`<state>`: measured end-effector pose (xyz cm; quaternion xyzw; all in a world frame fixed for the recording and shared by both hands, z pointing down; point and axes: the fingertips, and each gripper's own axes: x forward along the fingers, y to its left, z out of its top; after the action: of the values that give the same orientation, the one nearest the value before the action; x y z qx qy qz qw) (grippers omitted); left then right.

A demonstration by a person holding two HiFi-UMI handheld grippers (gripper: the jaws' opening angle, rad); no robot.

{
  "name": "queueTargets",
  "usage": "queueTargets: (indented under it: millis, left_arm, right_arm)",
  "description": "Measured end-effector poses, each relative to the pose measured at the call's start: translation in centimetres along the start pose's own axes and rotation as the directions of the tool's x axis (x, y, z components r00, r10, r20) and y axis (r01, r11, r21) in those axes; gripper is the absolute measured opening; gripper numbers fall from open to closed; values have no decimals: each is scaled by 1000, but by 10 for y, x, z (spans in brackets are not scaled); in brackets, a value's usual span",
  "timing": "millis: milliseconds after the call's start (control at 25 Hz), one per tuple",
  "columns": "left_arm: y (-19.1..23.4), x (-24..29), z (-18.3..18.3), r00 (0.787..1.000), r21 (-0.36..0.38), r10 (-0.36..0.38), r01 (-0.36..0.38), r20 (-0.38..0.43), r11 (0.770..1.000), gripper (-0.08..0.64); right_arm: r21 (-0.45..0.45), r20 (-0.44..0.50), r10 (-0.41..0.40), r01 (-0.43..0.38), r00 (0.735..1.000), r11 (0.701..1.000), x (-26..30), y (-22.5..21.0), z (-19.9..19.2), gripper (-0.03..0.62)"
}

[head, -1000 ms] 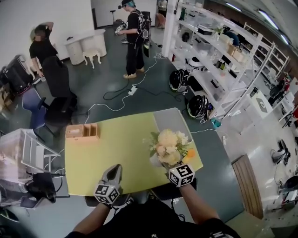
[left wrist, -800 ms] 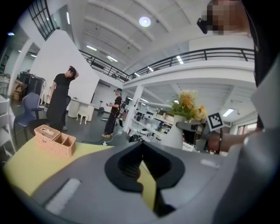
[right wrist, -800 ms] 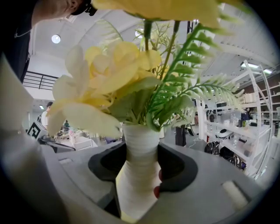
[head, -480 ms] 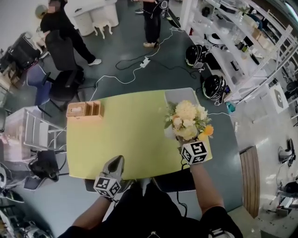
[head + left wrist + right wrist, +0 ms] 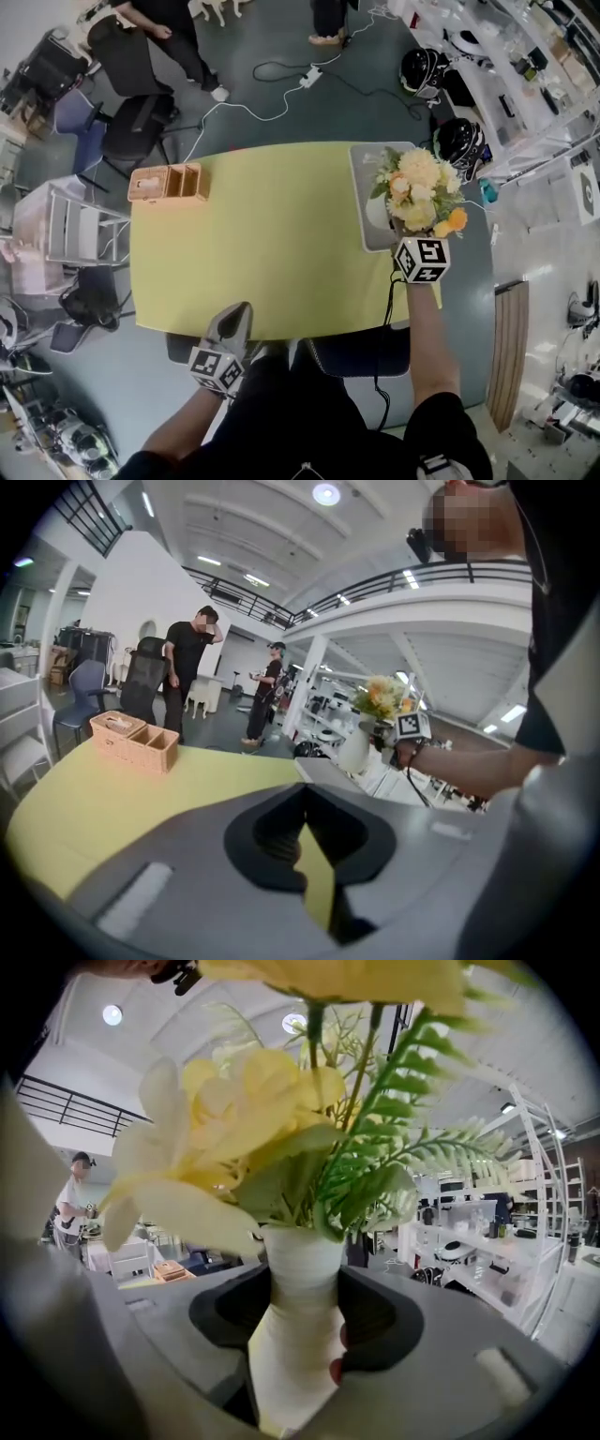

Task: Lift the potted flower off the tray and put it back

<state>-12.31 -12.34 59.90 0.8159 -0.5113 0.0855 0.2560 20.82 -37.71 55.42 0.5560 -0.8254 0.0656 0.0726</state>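
Note:
The potted flower [image 5: 417, 190], yellow and cream blooms in a white ribbed vase [image 5: 295, 1335], hangs over the grey tray [image 5: 364, 161] at the yellow-green table's far right. My right gripper [image 5: 300, 1274] is shut on the vase's narrow waist; its marker cube [image 5: 422, 260] shows just behind the blooms. Whether the vase touches the tray I cannot tell. In the left gripper view the vase [image 5: 356, 750] appears beyond the tray [image 5: 323, 771]. My left gripper [image 5: 234, 323] is at the table's near edge, its jaws together and nothing in them.
A wicker box [image 5: 169, 183] with compartments sits at the table's far left corner. Beyond the table are office chairs [image 5: 131, 131], floor cables [image 5: 272, 98] and people standing. White shelving [image 5: 525, 66] and dark helmets [image 5: 459, 136] line the right side.
My right gripper has carried the flower away from me and to the right, from the table's near part to over the tray. The left gripper stays at the near edge.

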Motion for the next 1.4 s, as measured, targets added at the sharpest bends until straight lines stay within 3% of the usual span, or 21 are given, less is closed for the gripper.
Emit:
queueTargets:
  millis: [480, 720, 1400]
  left_arm:
    - [8, -1, -57, 989, -36, 127, -130, -74, 991, 8]
    - [22, -8, -78, 979, -51, 178, -184, -103, 982, 8]
    - [18, -1, -95, 973, -56, 197, -205, -122, 977, 8]
  right_arm:
    - [-58, -10, -63, 63, 998, 996, 59, -87, -85, 225]
    - [-75, -21, -89, 87, 996, 993, 79, -104, -119, 225]
    - [-34, 17, -125, 126, 992, 991, 84, -122, -144, 231]
